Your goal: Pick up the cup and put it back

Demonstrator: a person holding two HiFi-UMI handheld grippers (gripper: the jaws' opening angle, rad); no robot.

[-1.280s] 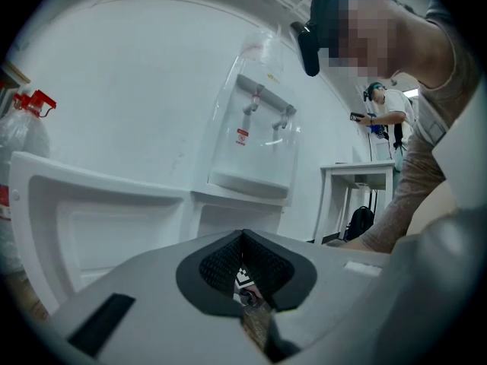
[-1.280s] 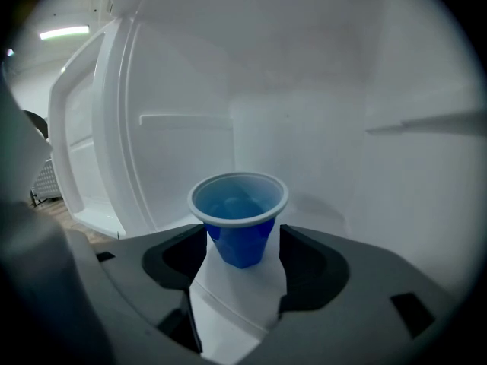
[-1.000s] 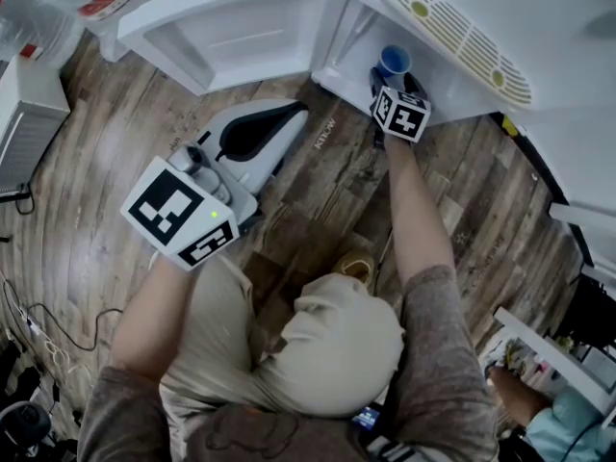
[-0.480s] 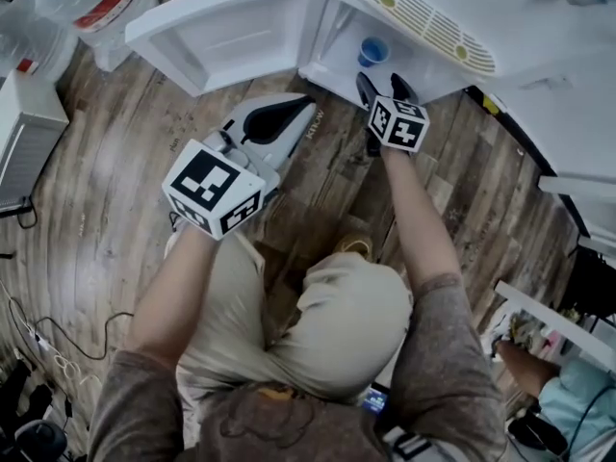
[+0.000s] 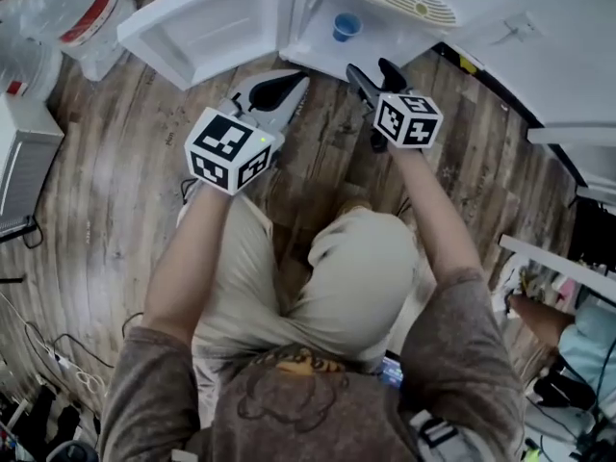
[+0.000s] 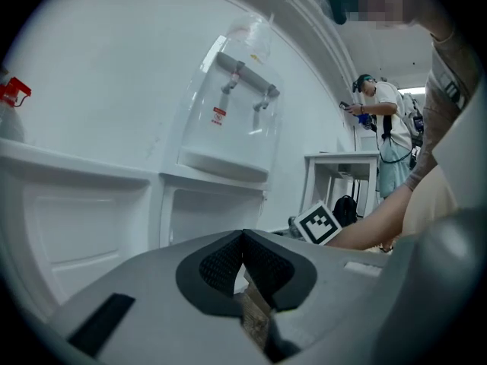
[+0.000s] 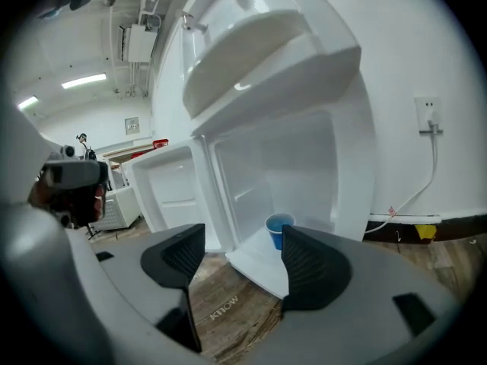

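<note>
While the person crouches on the wooden floor (image 5: 115,200), the blue cup (image 5: 346,27) stands upright on the white floor of the dispenser's lower compartment (image 5: 310,44). It sits toward the back, with nothing touching it. The compartment door (image 5: 207,27) hangs wide open to the left.

Now the right gripper (image 5: 372,69): it hovers over the floorboards in front of the opening, well apart from the cup and angled down a little. In the right gripper view its fingers (image 7: 176,255) stand spread. They have just eased slightly closer together, and nothing is between them but air and floorboards. Beyond them the cup (image 7: 277,230) peeks out, its right side cut off by the right-hand finger.

Over to the left gripper (image 5: 300,83), held low beside the open door. The left gripper view shows its fingers (image 6: 222,265) pressed together at the tips, pinching nothing, and pointed at the white front of the cabinet. The dispenser taps (image 6: 245,80) sit higher up in that view, and the right gripper's marker cube (image 6: 318,223) shows off to the right.

Big water bottles (image 5: 72,17) lie at the top left corner of the floor.
</note>
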